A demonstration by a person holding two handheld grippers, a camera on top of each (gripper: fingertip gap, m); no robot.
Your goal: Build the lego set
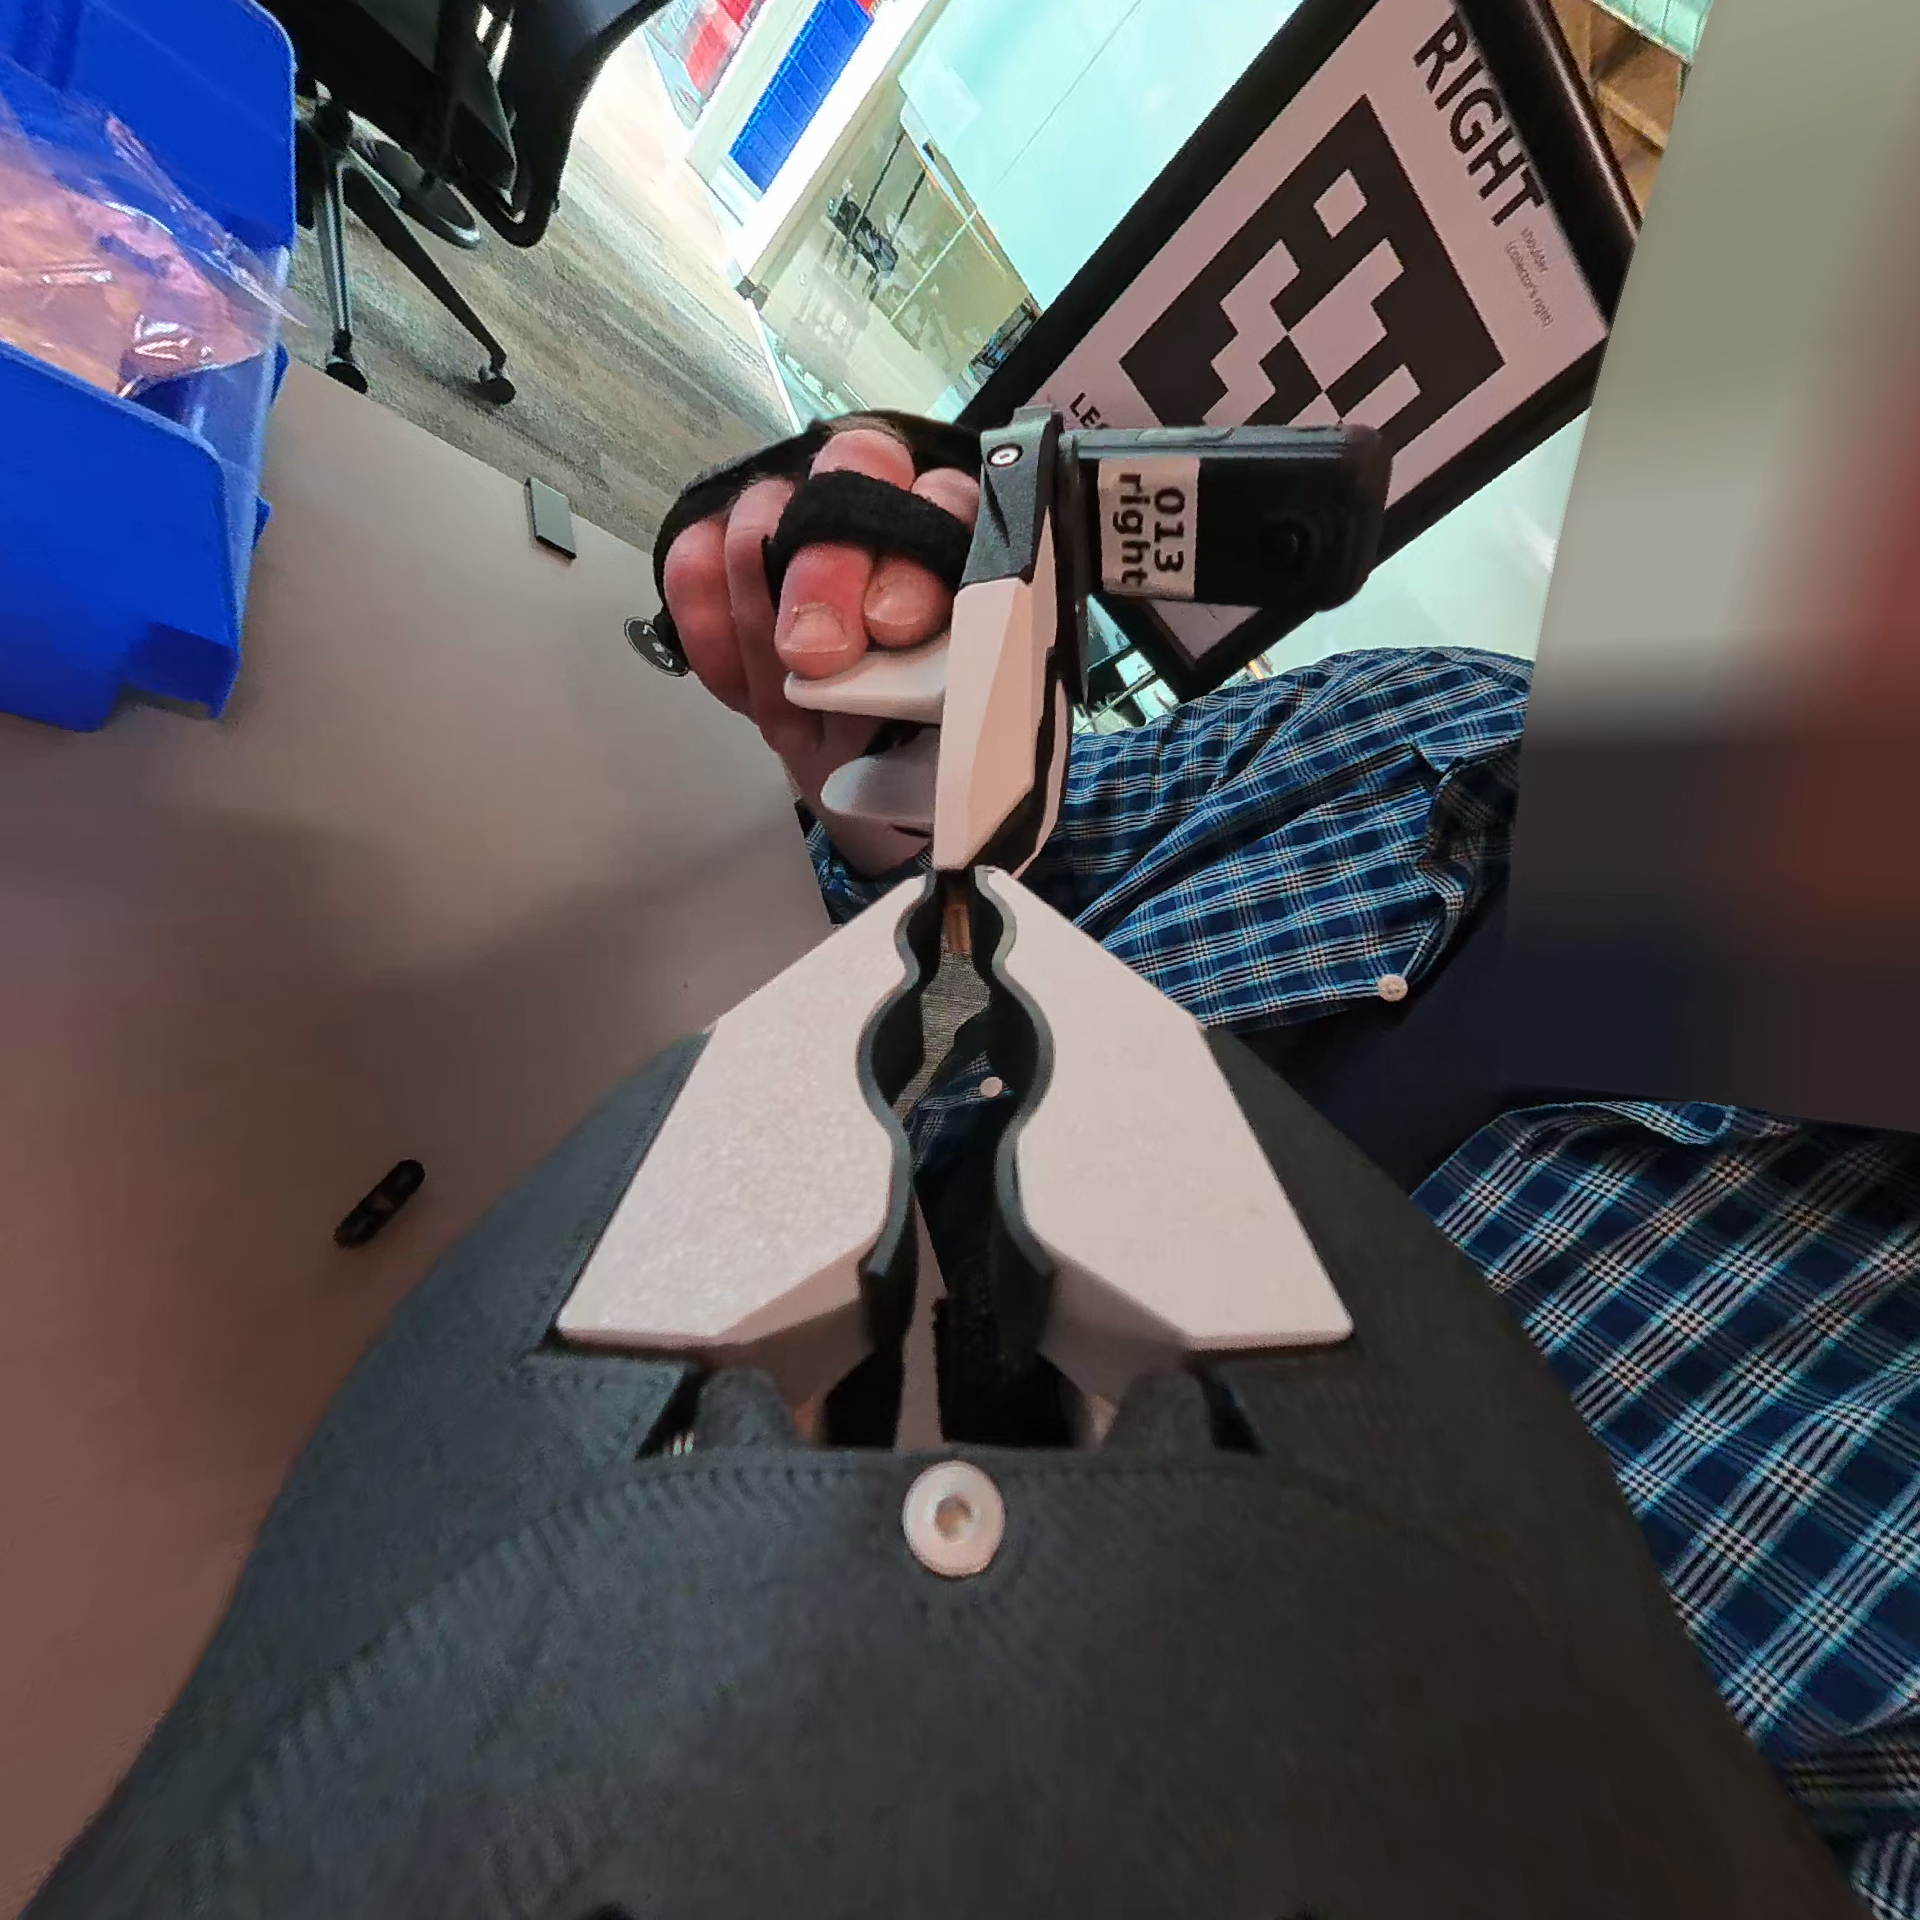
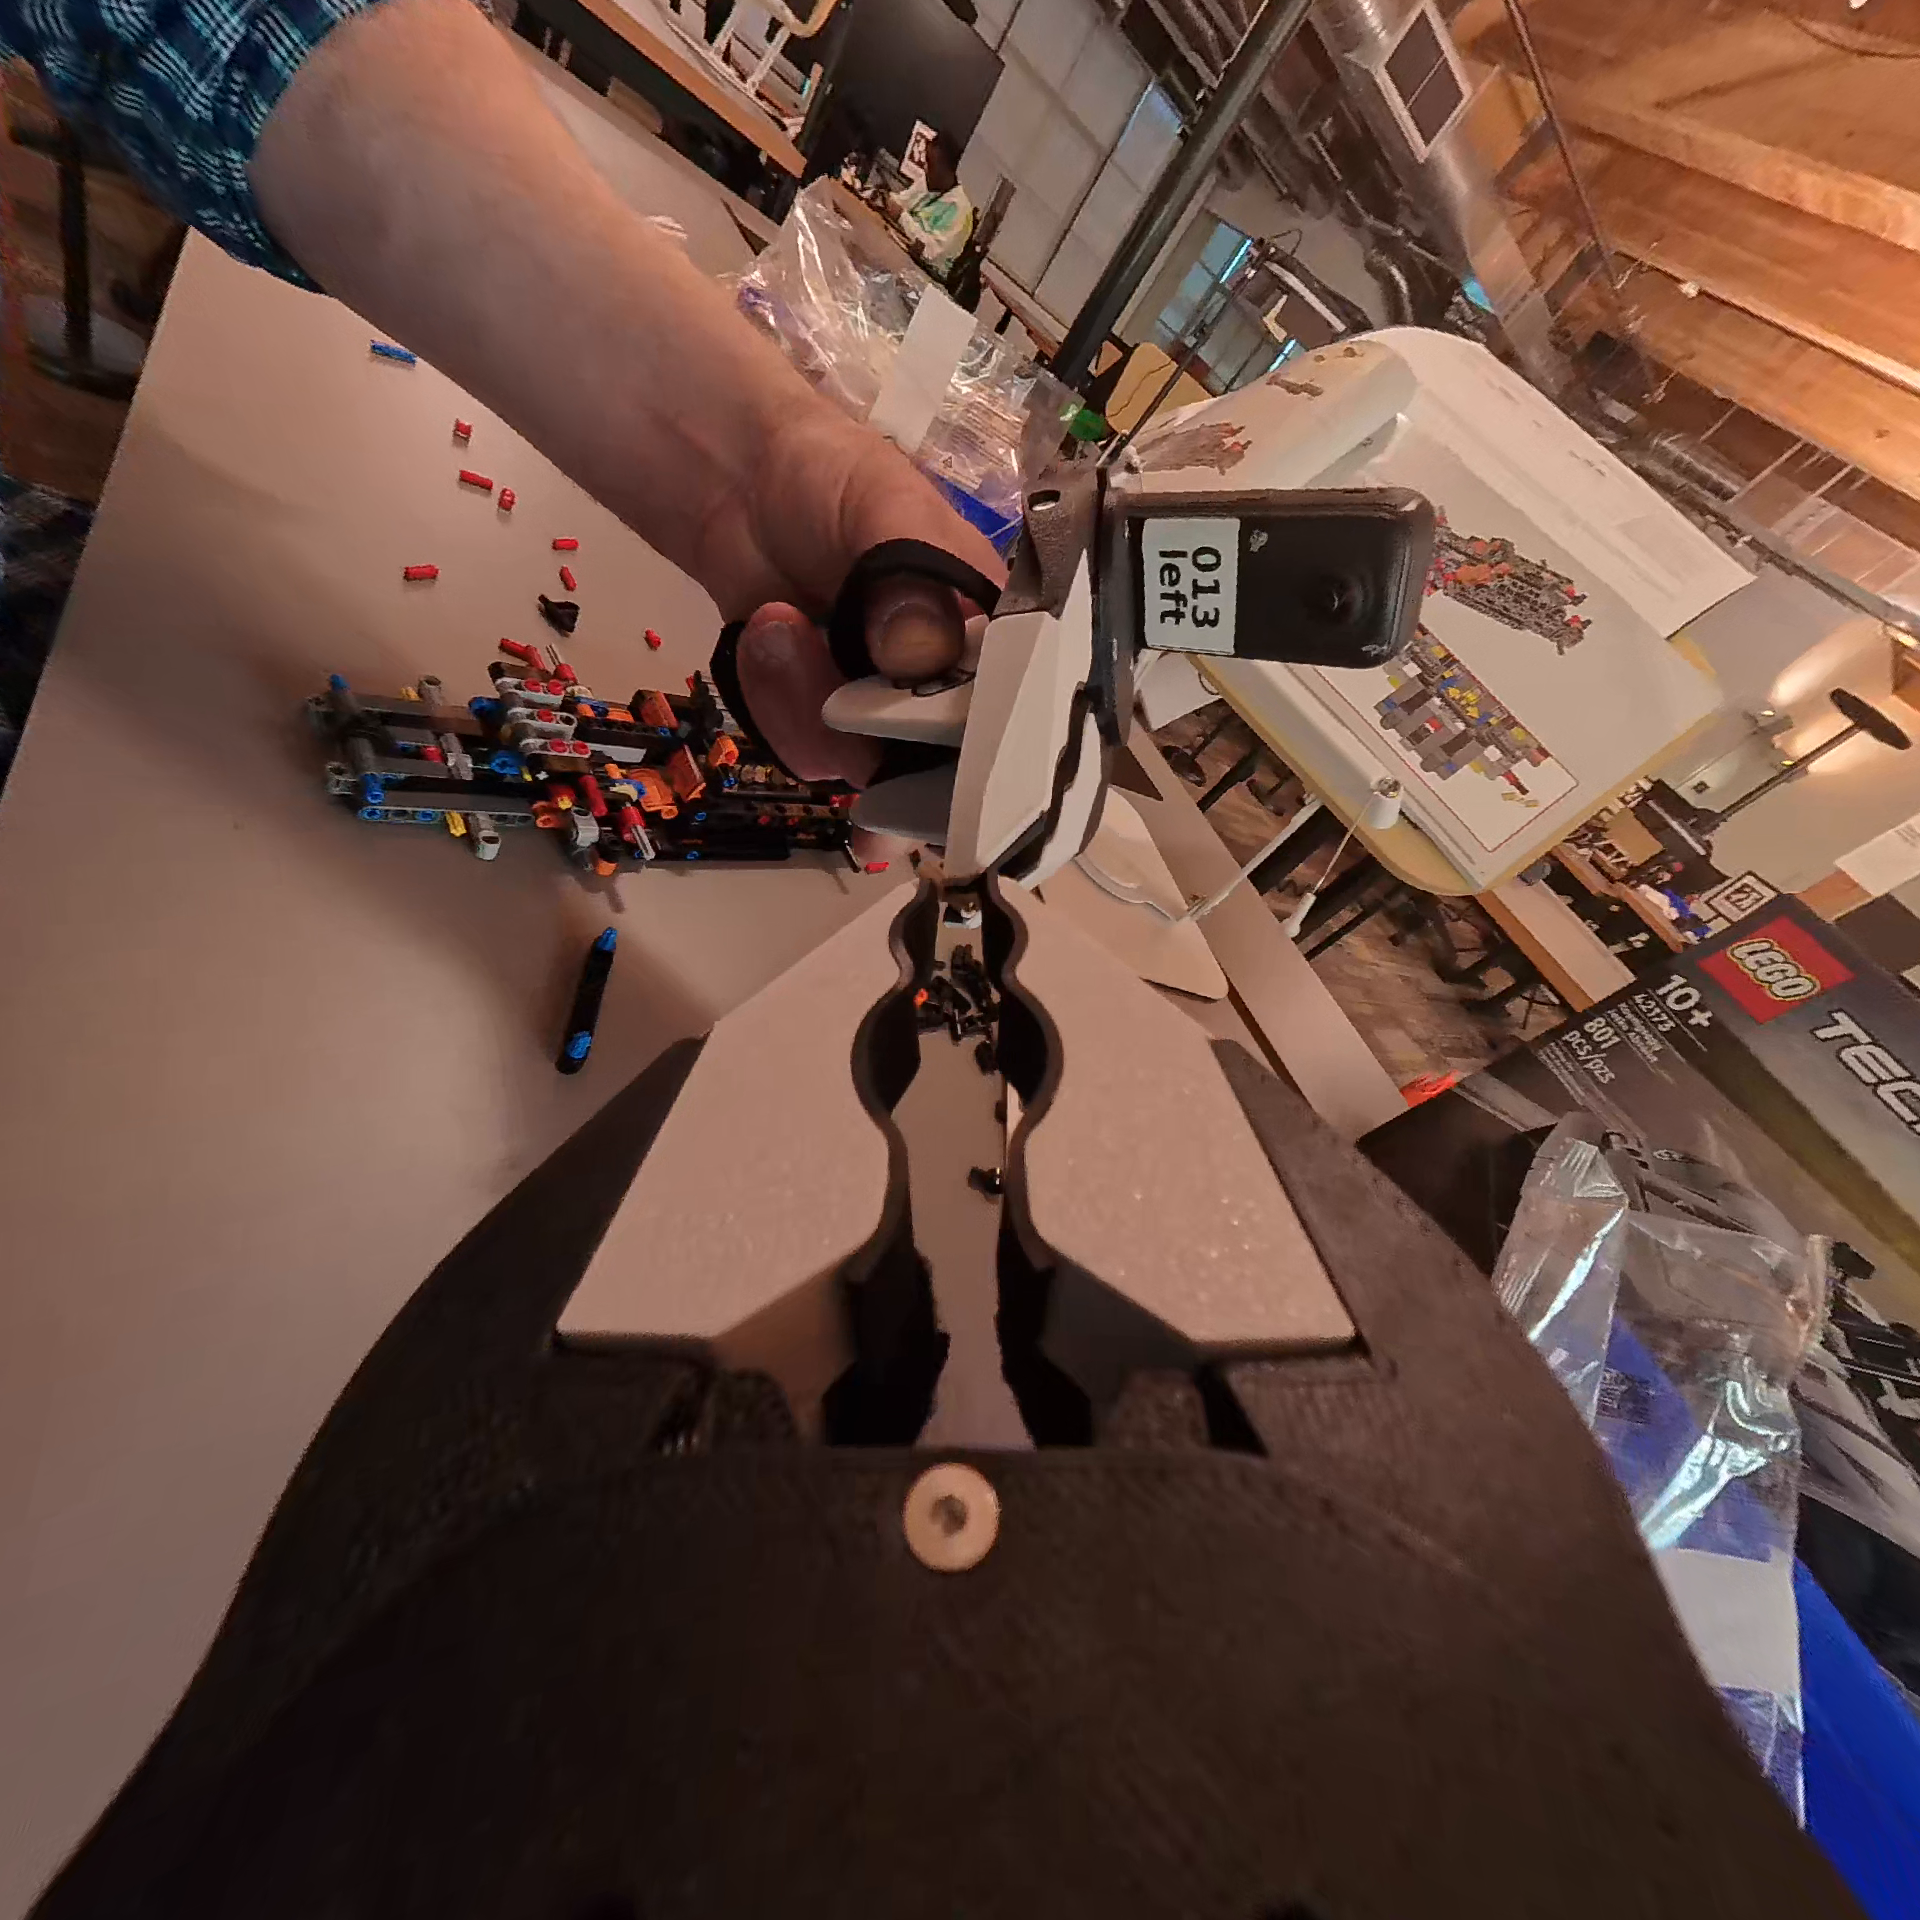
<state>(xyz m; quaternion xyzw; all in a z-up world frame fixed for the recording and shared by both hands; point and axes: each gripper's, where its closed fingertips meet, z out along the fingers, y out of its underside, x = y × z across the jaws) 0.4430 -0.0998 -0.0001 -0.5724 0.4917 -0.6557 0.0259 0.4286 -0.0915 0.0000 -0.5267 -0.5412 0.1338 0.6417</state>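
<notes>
1. My left gripper (image 1: pixel 961 894) has its jaws drawn together at the tips on a thin tan part (image 1: pixel 958 928). Only a sliver is held, so I judge that any twist could flick it out.
2. My right gripper (image 2: pixel 961 894) meets the left one tip to tip in the air. Its jaws are close together, with a small pale part (image 2: pixel 968 914) between them. I cannot tell whether they actually bear on it. If they don't, pushing the two parts together would shove one loose.
3. If the tips are out of line, the push may jam the fit or pop both parts free.
4. Below, at eight o'clock in the right wrist view, a black pin with blue ends (image 2: pixel 587 997) lies on the table (image 2: pixel 260 1039). A dropped part could bounce among such strays and be hard to find.
5. The lego build (image 2: pixel 582 758) lies flat on the table at ten o'clock, well apart from my tips. The carry back to it is another chance to drop something.
6. Red pins (image 2: pixel 475 480) are scattered beyond it at eleven o'clock, where my left forearm could sweep them off.
7. The instruction booklet (image 2: pixel 1507 675) stands open at two o'clock, far off, so misreading a step is possible.
</notes>
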